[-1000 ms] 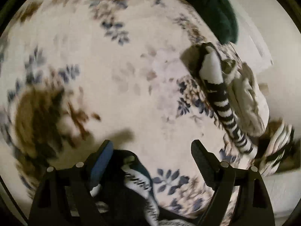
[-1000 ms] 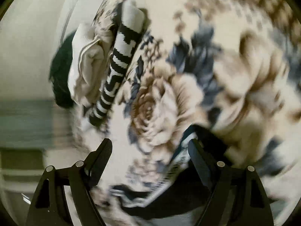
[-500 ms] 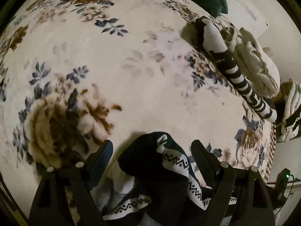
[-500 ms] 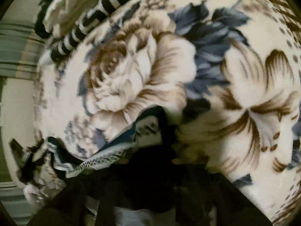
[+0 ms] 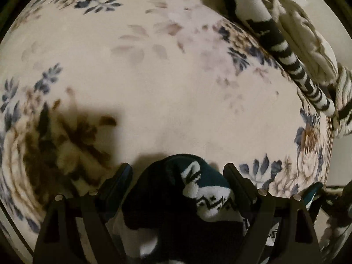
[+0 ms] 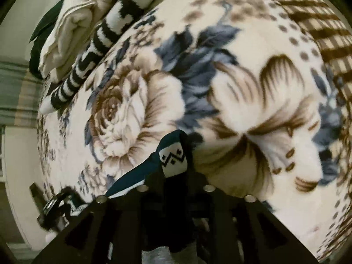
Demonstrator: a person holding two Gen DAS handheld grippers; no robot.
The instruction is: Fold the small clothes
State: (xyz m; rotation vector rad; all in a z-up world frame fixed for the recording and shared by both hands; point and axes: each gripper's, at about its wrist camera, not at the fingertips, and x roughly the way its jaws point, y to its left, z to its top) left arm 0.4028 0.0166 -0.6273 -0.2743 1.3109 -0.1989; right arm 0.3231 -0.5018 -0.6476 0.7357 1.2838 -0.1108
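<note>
A dark teal sock with a white zigzag band [image 5: 198, 187] lies bunched between the fingers of my left gripper [image 5: 179, 176], which is open and low over the floral blanket [image 5: 165, 88]. In the right wrist view my right gripper [image 6: 173, 156] is shut on the same sock [image 6: 173, 158]; its teal edge trails to the left. A long black-and-white striped sock [image 5: 286, 52] lies at the far right, and it also shows in the right wrist view [image 6: 96, 44] at the upper left.
A folded cream garment [image 5: 308, 39] lies beside the striped sock; it shows in the right wrist view [image 6: 70, 30] too. Another striped piece [image 5: 343, 101] hangs at the blanket's right edge. A checked border [image 6: 319, 22] runs along the blanket's far right.
My right gripper has closed on the teal sock. The left gripper has stayed open and dropped closer, with the sock bunching between its fingers.
</note>
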